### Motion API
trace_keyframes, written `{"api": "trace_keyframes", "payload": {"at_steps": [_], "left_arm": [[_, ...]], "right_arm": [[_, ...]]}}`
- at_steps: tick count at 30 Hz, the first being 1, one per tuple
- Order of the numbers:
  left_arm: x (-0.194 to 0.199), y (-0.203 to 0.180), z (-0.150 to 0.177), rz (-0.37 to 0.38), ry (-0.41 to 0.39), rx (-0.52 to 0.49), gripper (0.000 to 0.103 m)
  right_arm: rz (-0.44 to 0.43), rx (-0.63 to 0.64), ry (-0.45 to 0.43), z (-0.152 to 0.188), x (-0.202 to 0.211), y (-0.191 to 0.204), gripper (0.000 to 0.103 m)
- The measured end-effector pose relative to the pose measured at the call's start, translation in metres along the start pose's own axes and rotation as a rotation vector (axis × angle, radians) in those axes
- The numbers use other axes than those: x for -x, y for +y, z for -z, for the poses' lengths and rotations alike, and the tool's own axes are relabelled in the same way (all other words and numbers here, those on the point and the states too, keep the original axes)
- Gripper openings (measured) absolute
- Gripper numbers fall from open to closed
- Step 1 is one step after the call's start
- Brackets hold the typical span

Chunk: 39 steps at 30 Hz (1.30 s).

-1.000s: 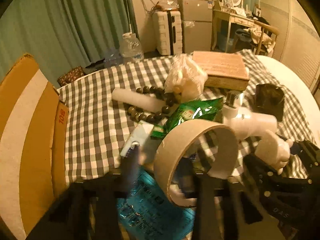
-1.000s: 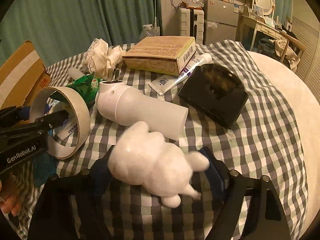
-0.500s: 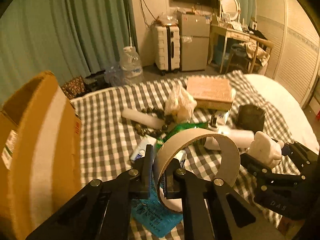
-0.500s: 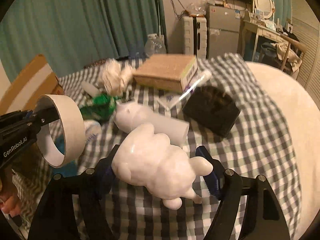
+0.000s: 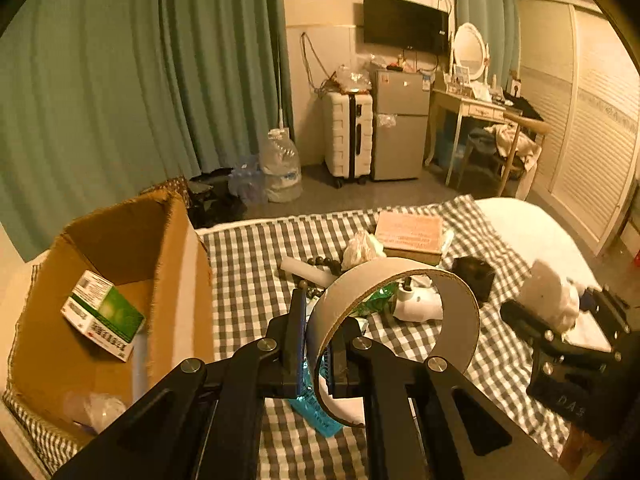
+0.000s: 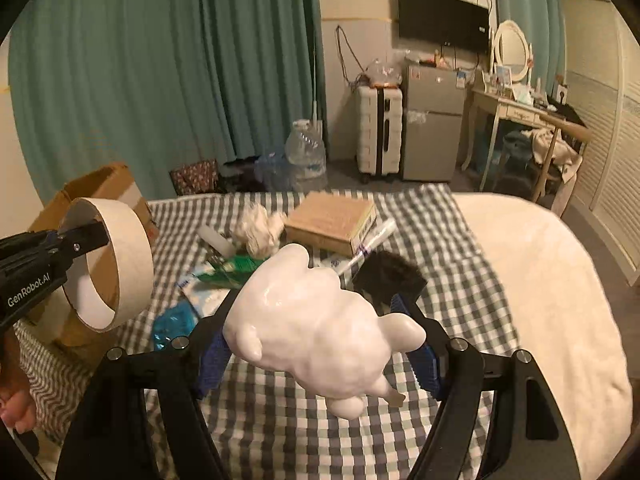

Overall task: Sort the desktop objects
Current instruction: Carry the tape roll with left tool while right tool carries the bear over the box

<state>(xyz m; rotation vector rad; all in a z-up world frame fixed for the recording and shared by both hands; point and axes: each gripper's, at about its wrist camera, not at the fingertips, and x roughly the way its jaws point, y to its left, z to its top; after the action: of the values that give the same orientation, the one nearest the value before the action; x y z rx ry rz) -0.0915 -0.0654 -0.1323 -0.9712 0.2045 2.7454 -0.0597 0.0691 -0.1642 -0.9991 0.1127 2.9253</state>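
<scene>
My left gripper (image 5: 316,344) is shut on the wall of a wide cardboard tape ring (image 5: 448,292) and holds it in the air above the checked cloth. The ring also shows in the right wrist view (image 6: 128,256). My right gripper (image 6: 320,344) is shut on a glossy white animal figurine (image 6: 320,332), also lifted; it shows in the left wrist view (image 5: 548,300). An open cardboard box (image 5: 120,300) stands at the left with a green and white carton (image 5: 102,316) inside.
On the checked cloth (image 5: 248,276) lie a flat tan box (image 6: 332,220), a white cylinder (image 5: 416,300), a black holder (image 6: 384,276), a tube (image 6: 372,240), a crumpled white bag (image 6: 256,228), green packets (image 6: 236,264), a blue packet (image 6: 172,324) and beads.
Both grippers have risen well above the cloth with the tape ring and the figurine. The left view now looks down into the open cardboard box.
</scene>
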Motion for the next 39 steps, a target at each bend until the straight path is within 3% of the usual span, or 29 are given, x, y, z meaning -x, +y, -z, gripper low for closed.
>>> {"api": "trace_keyframes", "payload": {"at_steps": [19,31,39], "left_arm": [[0.123,0.041,-0.022,-0.024,-0.165,0.030,0.008],[0.156,0.083,-0.045,-0.070,-0.188,0.059,0.008],[0.165,0.119,-0.060,-0.142,-0.210,0.052,0.008]], "right_arm": [[0.089,0.047,-0.215,-0.067,0.122,0.034,0.075],[0.080,0.047,-0.272,-0.092,0.159,0.062,0.075],[0.027,0.045,-0.288,-0.117,0.168,0.086,0.075]]}}
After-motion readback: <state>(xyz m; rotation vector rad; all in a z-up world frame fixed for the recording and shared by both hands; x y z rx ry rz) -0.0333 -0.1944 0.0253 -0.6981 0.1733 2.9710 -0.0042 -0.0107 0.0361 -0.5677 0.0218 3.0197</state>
